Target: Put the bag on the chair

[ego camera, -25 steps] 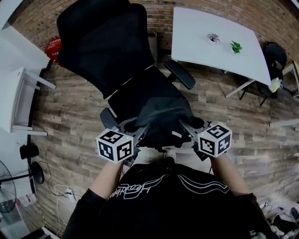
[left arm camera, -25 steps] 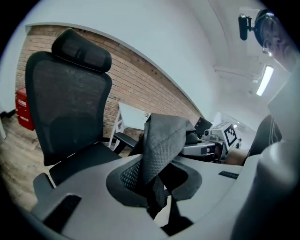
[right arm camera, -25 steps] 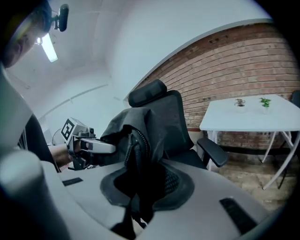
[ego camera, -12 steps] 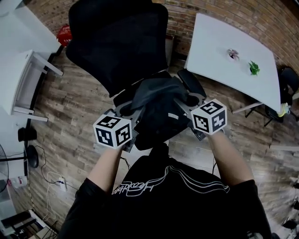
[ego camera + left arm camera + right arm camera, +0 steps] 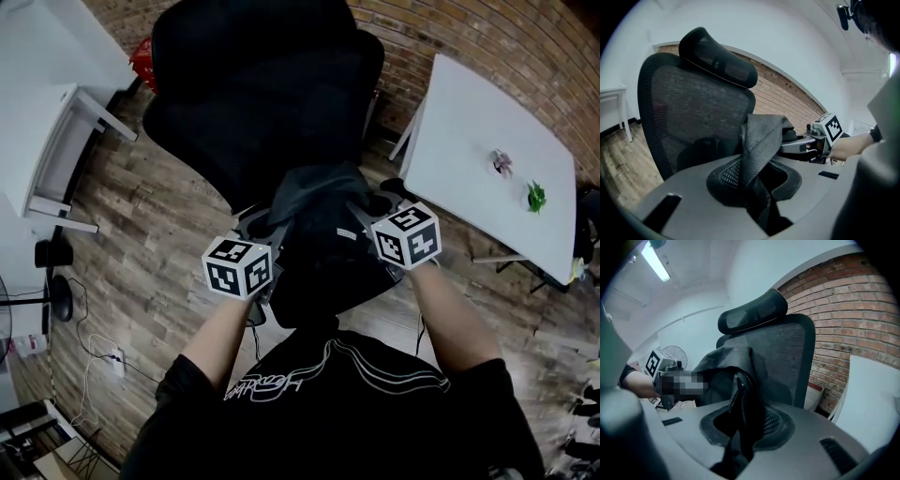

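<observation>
The bag (image 5: 319,220), black and soft, is held in the air between the two grippers, directly in front of the backrest of the chair (image 5: 253,94). In the head view it lies at the picture's centre, with the chair at 12 o'clock of it. Its gripped upper edge runs roughly along the 9-to-3 line from one gripper to the other. The body hangs below that edge, so the long axis is taken to be near vertical.

The left gripper (image 5: 267,225) is clenched on a fold of woven fabric. The right gripper (image 5: 367,208) is clenched on an edge carrying a zip.

In the head view the lower outline of the bag cannot be separated from the black seat beneath it. The two grips are partly covered there by the marker cubes.

In the left gripper view the fold of the bag (image 5: 761,136) is seen pinched between the jaws of the left gripper (image 5: 754,183). The right gripper (image 5: 806,145) is seen at 3 o'clock and the mesh back of the chair (image 5: 693,108) at 10 o'clock.

In the right gripper view the zip teeth of the bag (image 5: 733,380) are seen between the jaws of the right gripper (image 5: 740,427). The headrest of the chair (image 5: 787,348) is at 12 o'clock and a fan (image 5: 675,355) at 9 o'clock.

Around the chair, in the head view, are noted:
- a white table (image 5: 478,159) at 2 o'clock, bearing a small green item (image 5: 536,197)
- a white desk (image 5: 37,112) at 10 o'clock
- a red object (image 5: 142,58) at 11 o'clock
- a brick wall (image 5: 487,37)
- a plank floor (image 5: 150,244)
</observation>
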{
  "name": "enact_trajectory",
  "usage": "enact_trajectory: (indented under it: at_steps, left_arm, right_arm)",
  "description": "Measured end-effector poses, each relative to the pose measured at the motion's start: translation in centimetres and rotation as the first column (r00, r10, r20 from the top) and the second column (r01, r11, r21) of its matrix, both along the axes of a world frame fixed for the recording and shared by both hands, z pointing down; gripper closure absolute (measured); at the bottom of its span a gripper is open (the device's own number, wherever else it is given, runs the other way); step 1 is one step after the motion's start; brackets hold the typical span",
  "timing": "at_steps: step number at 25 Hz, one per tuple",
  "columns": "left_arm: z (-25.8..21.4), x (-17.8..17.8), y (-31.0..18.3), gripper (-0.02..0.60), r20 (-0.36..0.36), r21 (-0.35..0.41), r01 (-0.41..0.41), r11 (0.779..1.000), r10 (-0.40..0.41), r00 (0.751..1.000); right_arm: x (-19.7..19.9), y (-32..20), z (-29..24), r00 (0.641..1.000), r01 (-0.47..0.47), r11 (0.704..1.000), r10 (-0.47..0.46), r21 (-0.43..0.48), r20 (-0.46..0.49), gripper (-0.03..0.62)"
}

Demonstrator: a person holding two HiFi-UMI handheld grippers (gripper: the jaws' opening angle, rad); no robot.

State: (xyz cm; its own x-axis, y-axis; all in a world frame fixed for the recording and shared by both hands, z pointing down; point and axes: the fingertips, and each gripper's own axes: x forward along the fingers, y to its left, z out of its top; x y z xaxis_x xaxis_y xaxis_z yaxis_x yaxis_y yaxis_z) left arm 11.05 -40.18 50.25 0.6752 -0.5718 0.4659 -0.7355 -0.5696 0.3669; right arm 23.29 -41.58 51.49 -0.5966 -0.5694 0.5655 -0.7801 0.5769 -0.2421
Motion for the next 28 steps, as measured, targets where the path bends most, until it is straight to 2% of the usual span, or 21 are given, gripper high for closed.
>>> enact_trajectory:
  at_steps: [5, 14, 19, 26, 28]
  left_arm:
    - [2.4, -1.7, -2.8, 0.497, 0.029, -0.005, 0.041, 0.999, -0.041, 0.999]
    - [8.2, -3.5, -5.2, 0.495, 0.100, -0.064, 0.091, 0.994, -0.084, 0.991]
    - [9.4, -4.0, -5.1, 0.495, 0.118, -0.050, 0.084, 0.995, -0.078, 0.990]
    - [10.2, -4.6, -5.2, 0.486, 0.099, -0.026, 0.083, 0.996, -0.081, 0.992]
    - [10.2, -4.7, -5.2, 0.470, 0.087, -0.031, 0.089, 0.996, -0.086, 0.992]
  right_arm:
    - [-1.8, -3.6, 2.6, 0.996, 0.066, 0.998, -0.067, -0.018, -0.059, 0.530]
    - [-3.8, -6.3, 8.5, 0.992, 0.080, 0.991, -0.090, -0.106, -0.089, 0.520]
    - [-4.3, -6.3, 9.6, 0.992, 0.086, 0.993, -0.093, -0.081, -0.085, 0.517]
    - [-4.7, -6.1, 10.2, 0.994, 0.076, 0.997, -0.077, -0.013, -0.074, 0.494]
    - [-4.7, -5.9, 10.1, 0.995, 0.079, 0.997, -0.079, -0.009, -0.060, 0.433]
